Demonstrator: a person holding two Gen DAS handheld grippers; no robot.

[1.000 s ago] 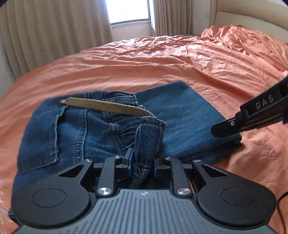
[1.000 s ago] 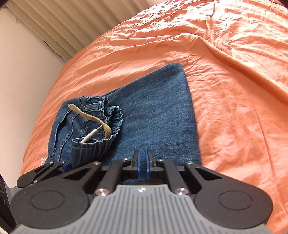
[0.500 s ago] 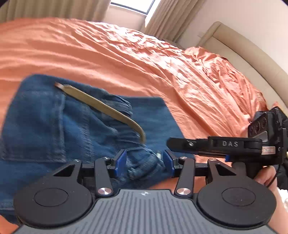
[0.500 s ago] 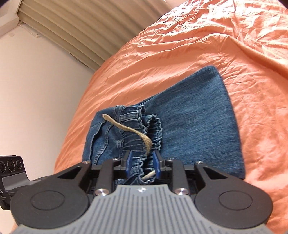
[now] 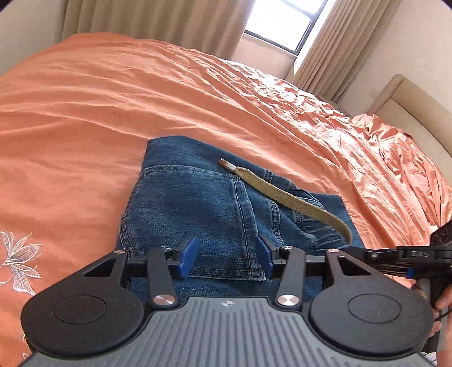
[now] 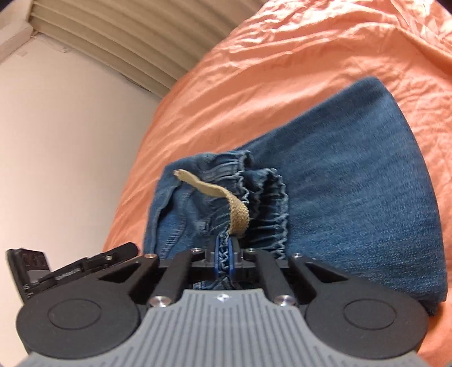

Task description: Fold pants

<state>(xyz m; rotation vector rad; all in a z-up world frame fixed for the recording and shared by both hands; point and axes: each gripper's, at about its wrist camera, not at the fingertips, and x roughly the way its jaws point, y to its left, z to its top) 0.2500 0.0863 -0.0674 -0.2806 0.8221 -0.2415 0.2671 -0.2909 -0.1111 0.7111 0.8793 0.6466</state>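
Note:
Blue jeans lie folded on the orange bed, back pocket up, with a khaki drawstring across the waist. My left gripper is open just above the pocket's lower edge, and its pads press on nothing. In the right wrist view my right gripper is shut on the gathered elastic waistband beside the drawstring; the folded legs stretch away to the right. A finger of the right gripper shows at the left view's right edge.
Wrinkled orange sheet covers the bed on every side of the jeans, with an embroidered flower at the near left. A beige headboard stands at the right, curtains and a window behind. A hand holds the right gripper.
My left gripper let go of the denim fold, opened and swung left over the back pocket. My right gripper opened, moved onto the waistband and shut on it.

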